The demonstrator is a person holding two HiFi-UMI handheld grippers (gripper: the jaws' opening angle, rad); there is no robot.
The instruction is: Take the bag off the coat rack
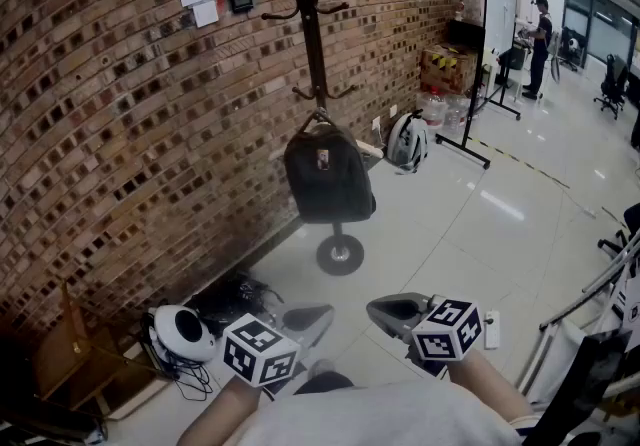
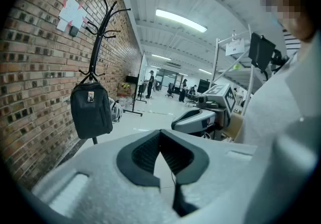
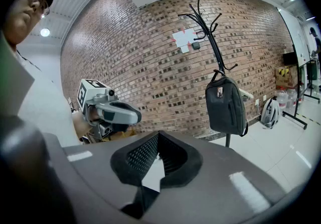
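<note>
A black backpack (image 1: 328, 174) hangs by its top loop from a low hook of the dark coat rack (image 1: 313, 24), which stands against the brick wall. Low in the head view, close to my body, my left gripper (image 1: 310, 319) and right gripper (image 1: 385, 312) point at the rack from well short of it. Both are shut with nothing between the jaws. In the left gripper view the backpack (image 2: 91, 110) hangs far left, beyond the shut left gripper (image 2: 160, 136). The right gripper view has the backpack (image 3: 225, 105) at right, past the shut right gripper (image 3: 159, 135).
The rack's round base (image 1: 340, 255) rests on the pale tiled floor. A white helmet (image 1: 183, 332) and dark gear lie by the wall at left. A grey backpack (image 1: 407, 141), water bottles (image 1: 440, 112), boxes (image 1: 447, 67) and a whiteboard stand (image 1: 498, 14) lie beyond. A person (image 1: 538, 34) stands far off.
</note>
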